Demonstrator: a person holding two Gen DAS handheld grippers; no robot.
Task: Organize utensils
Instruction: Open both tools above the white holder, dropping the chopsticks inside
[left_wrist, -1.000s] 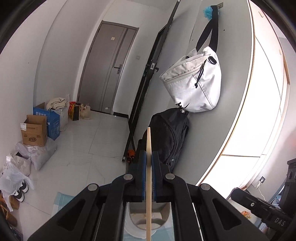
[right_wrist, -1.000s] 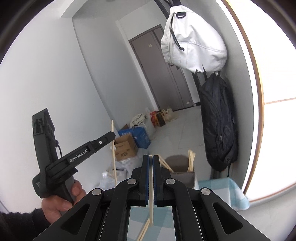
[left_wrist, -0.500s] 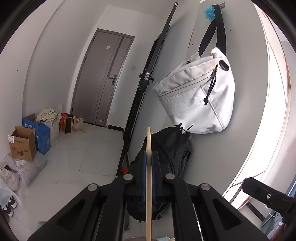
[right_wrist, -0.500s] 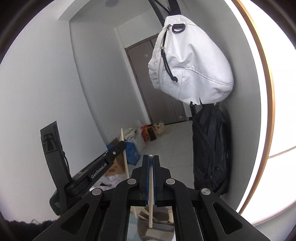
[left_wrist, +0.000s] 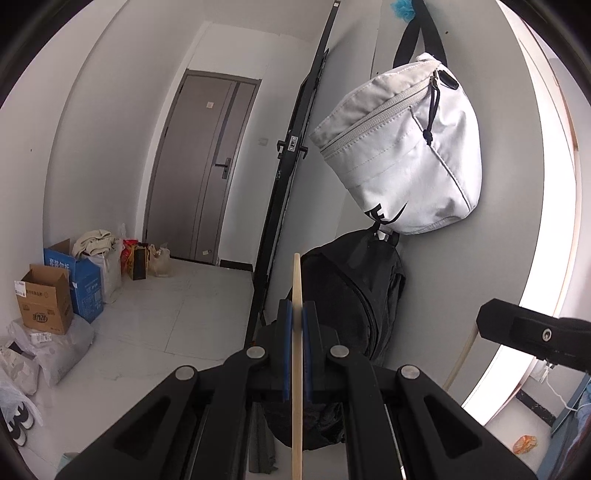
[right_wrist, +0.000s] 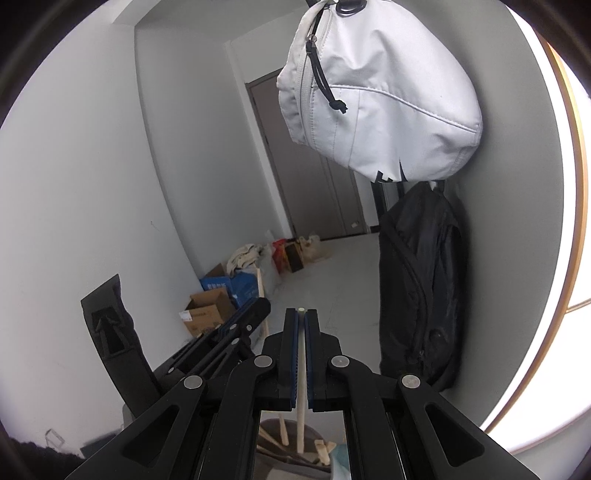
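Wooden chopstick (left_wrist: 297, 369) pinched upright between blue pads (left_wrist: 285, 354) of left gripper (left_wrist: 296, 314), jaws clamped tight on it, stick rising above the fingertips and running down out of frame. Left wrist view, left to right: cardboard box (left_wrist: 44, 299) and blue box (left_wrist: 83, 284) on the floor at left by bags and shoes, grey door (left_wrist: 207, 166) at back, black metal frame (left_wrist: 291, 155) leaning on the wall, white bag (left_wrist: 402, 147) hanging on the wall, black backpack (left_wrist: 354, 295) under it, then right gripper's black body (left_wrist: 532, 334) poking in at right edge with a pale stick beside it.

Right wrist view, left to right: left gripper (right_wrist: 255, 314) at lower left holding its chopstick (right_wrist: 261, 291) upright, boxes behind it; right gripper (right_wrist: 301, 314) in centre, jaws closed on a second chopstick (right_wrist: 301, 376), its tip flush with the fingertips, shaft going down toward a grey utensil holder (right_wrist: 273, 428) below with more wooden sticks (right_wrist: 282, 430) in it; white bag top, black backpack right against the wall
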